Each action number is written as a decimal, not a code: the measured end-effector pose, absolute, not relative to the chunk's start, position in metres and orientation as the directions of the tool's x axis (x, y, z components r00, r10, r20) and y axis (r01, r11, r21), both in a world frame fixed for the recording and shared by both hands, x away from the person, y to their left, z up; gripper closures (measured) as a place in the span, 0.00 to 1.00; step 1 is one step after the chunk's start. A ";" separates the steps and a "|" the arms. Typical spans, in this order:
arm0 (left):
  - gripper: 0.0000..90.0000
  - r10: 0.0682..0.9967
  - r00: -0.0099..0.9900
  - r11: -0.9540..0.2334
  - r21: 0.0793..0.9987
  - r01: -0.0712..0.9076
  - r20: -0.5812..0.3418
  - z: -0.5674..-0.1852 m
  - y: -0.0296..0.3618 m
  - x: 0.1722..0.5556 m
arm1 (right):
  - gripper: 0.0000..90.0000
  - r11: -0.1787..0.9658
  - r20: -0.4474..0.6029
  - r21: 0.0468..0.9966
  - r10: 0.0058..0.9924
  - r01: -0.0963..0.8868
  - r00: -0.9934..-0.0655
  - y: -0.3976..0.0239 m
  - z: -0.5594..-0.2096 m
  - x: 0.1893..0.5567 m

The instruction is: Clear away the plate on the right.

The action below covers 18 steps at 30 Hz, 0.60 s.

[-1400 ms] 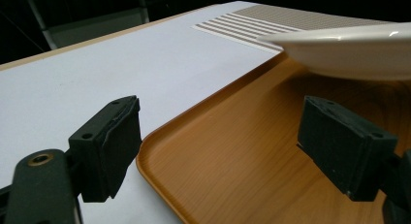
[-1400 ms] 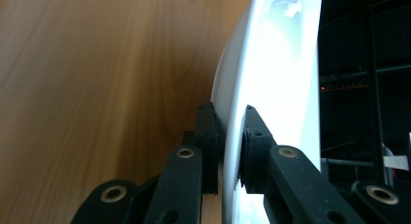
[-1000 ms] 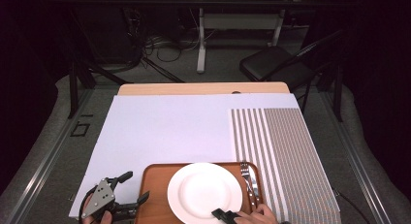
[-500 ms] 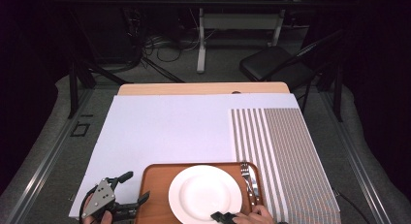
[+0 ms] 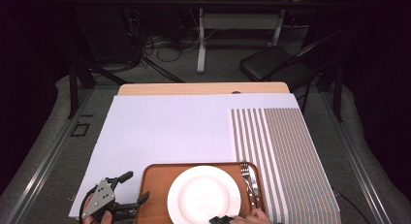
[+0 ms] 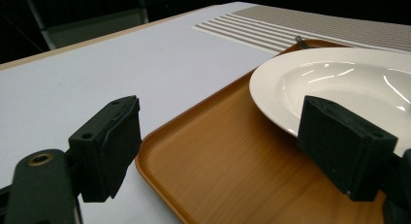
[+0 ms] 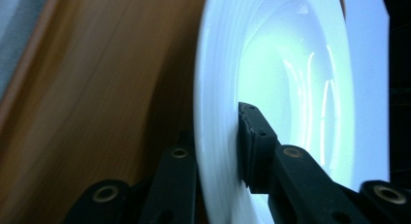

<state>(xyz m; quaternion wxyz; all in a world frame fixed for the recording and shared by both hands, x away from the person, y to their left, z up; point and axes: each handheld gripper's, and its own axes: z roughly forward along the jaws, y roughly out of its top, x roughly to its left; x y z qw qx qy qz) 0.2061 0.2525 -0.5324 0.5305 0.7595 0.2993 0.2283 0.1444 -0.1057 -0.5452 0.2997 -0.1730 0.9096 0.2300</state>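
A white plate lies on a brown wooden tray at the table's near edge, and a fork rests on the tray to its right. My right gripper comes in from below. In the right gripper view the plate's rim sits between the jaws of that gripper, one pad flat on the rim's top, the other under it. Those jaws have just been opening a little. My left gripper stands open across the tray's left edge, one jaw over the table, the other beside the plate, pressing on nothing.
A striped grey placemat covers the table's right side, partly under the tray. The pale table cover stretches away to the far edge. A black chair and a desk frame stand beyond the table.
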 end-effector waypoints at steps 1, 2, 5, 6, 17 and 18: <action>0.17 0.697 0.717 -0.258 0.943 0.213 0.029 -0.532 0.253 0.206 | 0.85 0.836 -0.622 0.309 -0.182 -0.453 -0.761 -0.106 -0.546 0.144; 0.17 0.696 0.717 -0.258 0.942 0.213 0.029 -0.532 0.252 0.206 | 0.85 0.834 -0.621 0.315 -0.179 -0.452 -0.763 -0.106 -0.546 0.144; 0.17 0.696 0.718 -0.261 0.942 0.212 0.031 -0.532 0.252 0.206 | 0.85 0.836 -0.613 0.323 -0.173 -0.445 -0.771 -0.107 -0.546 0.145; 0.17 0.697 0.717 -0.258 0.943 0.210 0.031 -0.533 0.252 0.206 | 0.85 0.834 -0.612 0.325 -0.175 -0.447 -0.772 -0.107 -0.545 0.145; 0.17 0.695 0.719 -0.261 0.942 0.211 0.031 -0.532 0.252 0.206 | 0.84 0.823 -0.606 0.340 -0.177 -0.454 -0.776 -0.107 -0.546 0.147; 0.17 0.696 0.717 -0.259 0.943 0.210 0.032 -0.533 0.252 0.206 | 0.84 0.830 -0.604 0.331 -0.178 -0.448 -0.777 -0.108 -0.545 0.146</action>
